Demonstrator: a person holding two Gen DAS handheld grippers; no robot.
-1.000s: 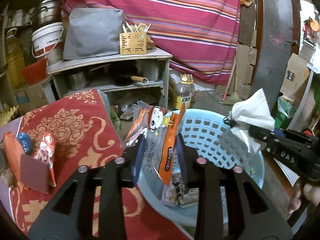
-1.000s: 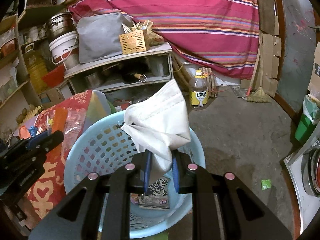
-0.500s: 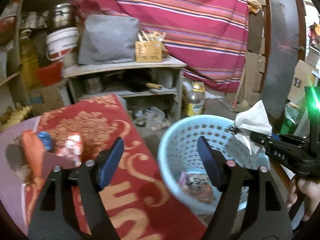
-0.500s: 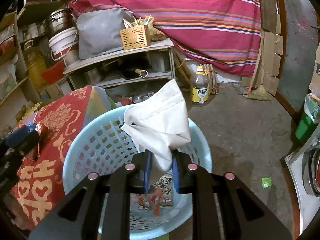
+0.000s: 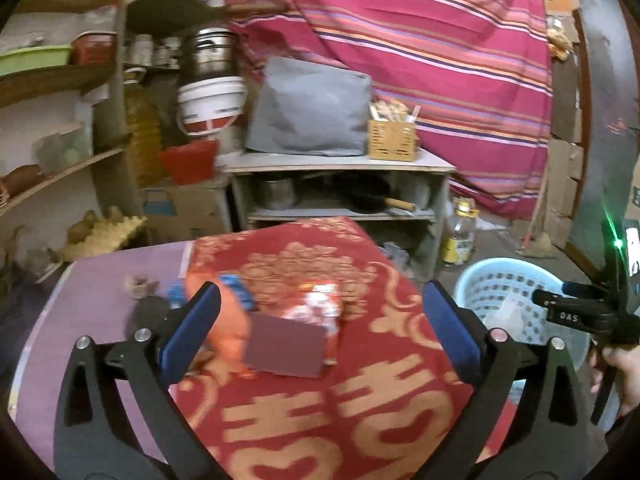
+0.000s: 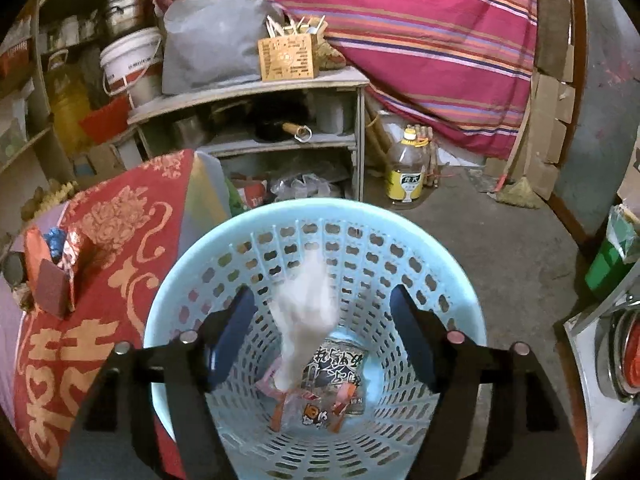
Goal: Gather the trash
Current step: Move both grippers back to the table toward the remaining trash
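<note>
Red cloth (image 5: 320,420) underlies spread left tool (image 5: 320,328); basket (image 6: 192,264) seemingly beside.

Cluttered home storeroom: pot-laden shelves (image 6: 248,96), oil bottle (image 6: 406,176), striped cloth (image 6: 420,32) on the wall

The basket (image 6: 424,240) is showing smooth, slightly glossy pale blue plastic pierced with holes, and the mask (image 6: 306,312) inside it is looking like soft, matt white fabric above shiny printed foil wrappers (image 6: 320,392). The tablecloth (image 5: 344,400) is appearing as woven red cloth with a dull gold pattern, with a matt maroon card (image 5: 286,344) lying on it. The bucket (image 5: 210,108) is looking like glossy white plastic, and the box (image 6: 288,58) is showing pale, unvarnished wood.
</note>
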